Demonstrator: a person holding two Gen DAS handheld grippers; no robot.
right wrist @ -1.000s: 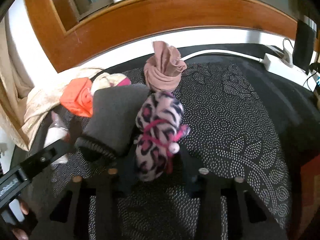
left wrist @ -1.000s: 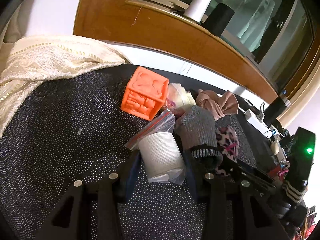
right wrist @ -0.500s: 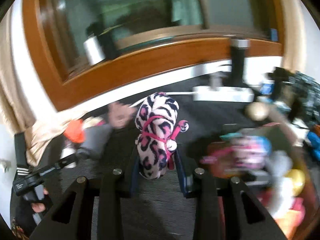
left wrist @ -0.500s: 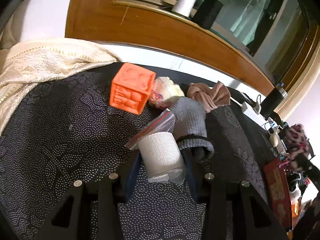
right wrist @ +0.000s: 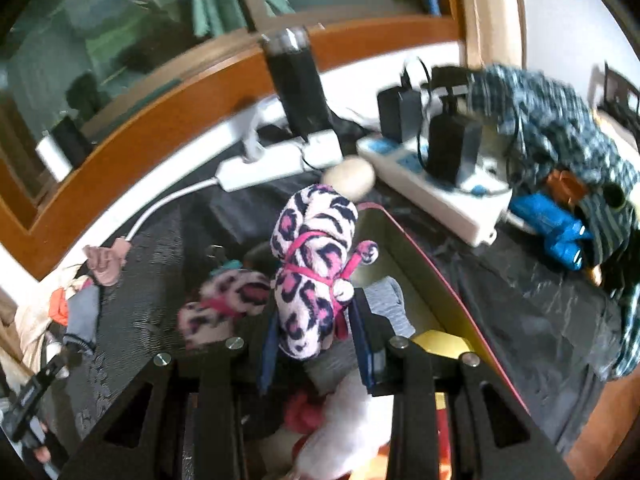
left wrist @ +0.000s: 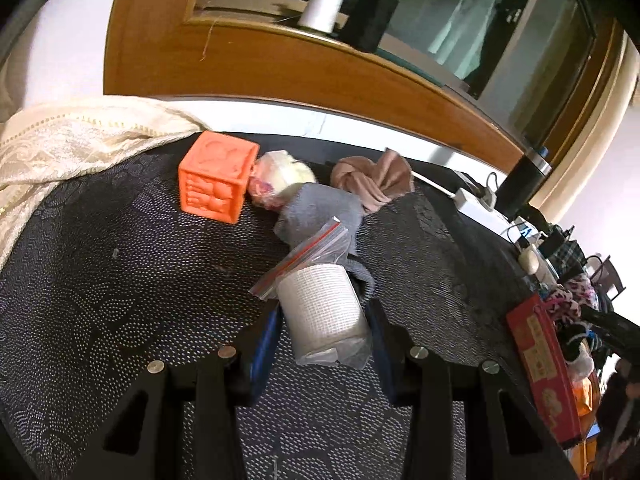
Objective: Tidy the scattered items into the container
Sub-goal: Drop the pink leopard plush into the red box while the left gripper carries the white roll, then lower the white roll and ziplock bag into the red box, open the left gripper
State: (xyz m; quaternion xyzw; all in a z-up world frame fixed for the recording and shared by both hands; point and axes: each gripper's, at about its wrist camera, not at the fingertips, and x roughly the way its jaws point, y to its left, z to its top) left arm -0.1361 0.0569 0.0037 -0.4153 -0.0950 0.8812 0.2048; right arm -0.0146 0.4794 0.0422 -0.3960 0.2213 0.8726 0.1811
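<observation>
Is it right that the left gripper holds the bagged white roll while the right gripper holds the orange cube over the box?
Not quite. In the right wrist view the right gripper holds the leopard-print bundle over the box, not the orange cube. The left gripper does hold the bagged white roll.

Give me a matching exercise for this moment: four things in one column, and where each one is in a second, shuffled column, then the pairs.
Things:
1. bandage roll
2. leopard sock
3. orange block
4. white spool

Places:
A. on the window ledge
B. in the right gripper, over the box
C. on the dark cloth, beside the grey sock
D. in the left gripper, inside a zip bag

Pairs: 1-D, 2-B, 3-C, 4-A
</observation>
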